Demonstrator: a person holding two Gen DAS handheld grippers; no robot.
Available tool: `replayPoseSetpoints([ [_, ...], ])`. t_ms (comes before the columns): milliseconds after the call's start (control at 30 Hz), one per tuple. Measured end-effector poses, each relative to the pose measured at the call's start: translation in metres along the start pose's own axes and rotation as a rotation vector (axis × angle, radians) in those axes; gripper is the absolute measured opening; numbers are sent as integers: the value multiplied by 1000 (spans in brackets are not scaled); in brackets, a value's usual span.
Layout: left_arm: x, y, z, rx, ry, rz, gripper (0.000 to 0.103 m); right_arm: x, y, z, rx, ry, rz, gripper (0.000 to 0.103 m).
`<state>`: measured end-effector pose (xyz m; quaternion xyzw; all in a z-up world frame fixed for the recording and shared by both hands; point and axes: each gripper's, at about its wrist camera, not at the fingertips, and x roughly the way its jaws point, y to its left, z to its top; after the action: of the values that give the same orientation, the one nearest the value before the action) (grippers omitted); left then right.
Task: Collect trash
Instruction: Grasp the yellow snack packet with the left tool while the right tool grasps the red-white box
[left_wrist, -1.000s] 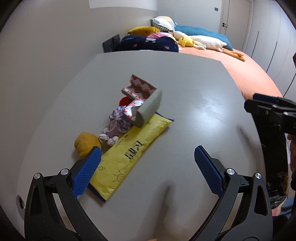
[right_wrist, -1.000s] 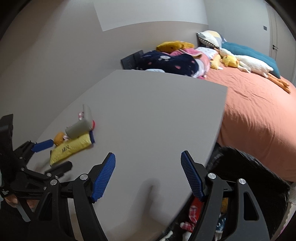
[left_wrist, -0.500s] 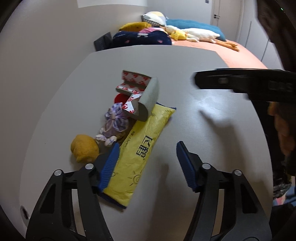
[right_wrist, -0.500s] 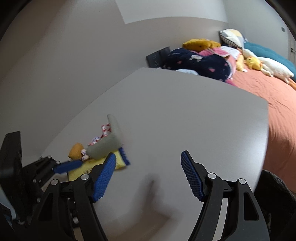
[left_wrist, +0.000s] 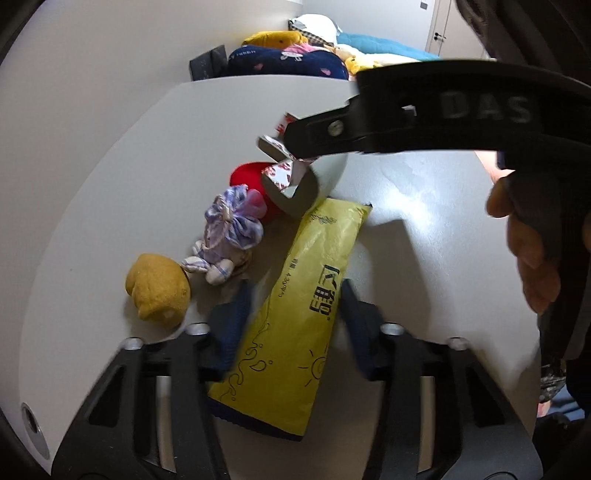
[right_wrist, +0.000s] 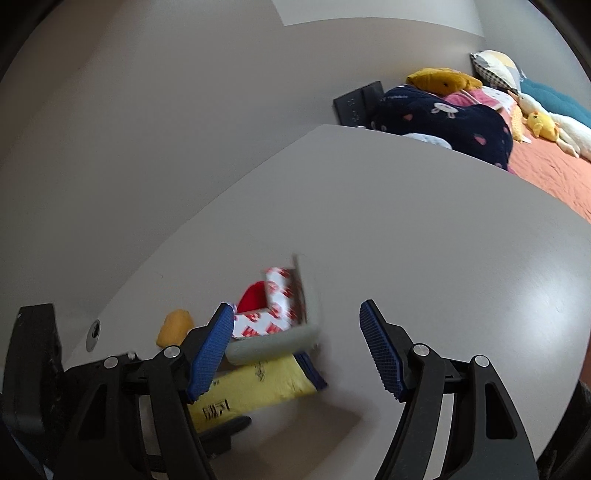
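A yellow snack packet (left_wrist: 306, 295) lies flat on the grey table (left_wrist: 110, 184). My left gripper (left_wrist: 295, 314) straddles its near half, and its blurred jaws are closing in on the packet's two long edges. Behind the packet sits a grey foam piece with red-and-white wrapper (left_wrist: 291, 177). My right gripper (right_wrist: 295, 347) hovers over that piece (right_wrist: 273, 345) with its jaws wide and closing slightly, the piece between them. One black right finger (left_wrist: 332, 129) crosses the top of the left wrist view.
A yellow-brown lump (left_wrist: 159, 288), a purple-and-white cloth bundle (left_wrist: 229, 229) and a red object (left_wrist: 251, 177) lie left of the packet. A hand (left_wrist: 528, 251) holds the right gripper. A bed with an orange cover (right_wrist: 554, 173) and plush toys lies past the table's far edge.
My left jaws have narrowed from wide open to close around the yellow packet. My right gripper has swung left from the table's edge to over the foam piece.
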<state>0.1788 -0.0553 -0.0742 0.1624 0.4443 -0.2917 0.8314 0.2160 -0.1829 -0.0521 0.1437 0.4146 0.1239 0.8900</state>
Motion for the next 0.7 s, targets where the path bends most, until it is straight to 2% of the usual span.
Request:
replayPoseSetpoints([
  [167,-3,-5,-3,18,-15,-6,24,12,-3,2,31,30,34,57],
  [233,-5,-10,-4,36,-20,-5,22,16,-6,3,46,42,51,51],
  [267,-5,-12,-4,42,-20,-6,22,18,-7,3,49,49,56,44],
  [333,-6,-12,-5,43,-21,-10,22,20,-8,2,53,63,65,38],
  [400,-7,-10,-5,35,-21,-22,21,18,-9,2,59,51,68,22],
  [500,-9,-9,-7,16,-20,-33,21,15,-10,4,66,37,77,18],
  [700,-9,6,1,-69,-33,-35,21,-5,-15,6,70,-40,30,17],
])
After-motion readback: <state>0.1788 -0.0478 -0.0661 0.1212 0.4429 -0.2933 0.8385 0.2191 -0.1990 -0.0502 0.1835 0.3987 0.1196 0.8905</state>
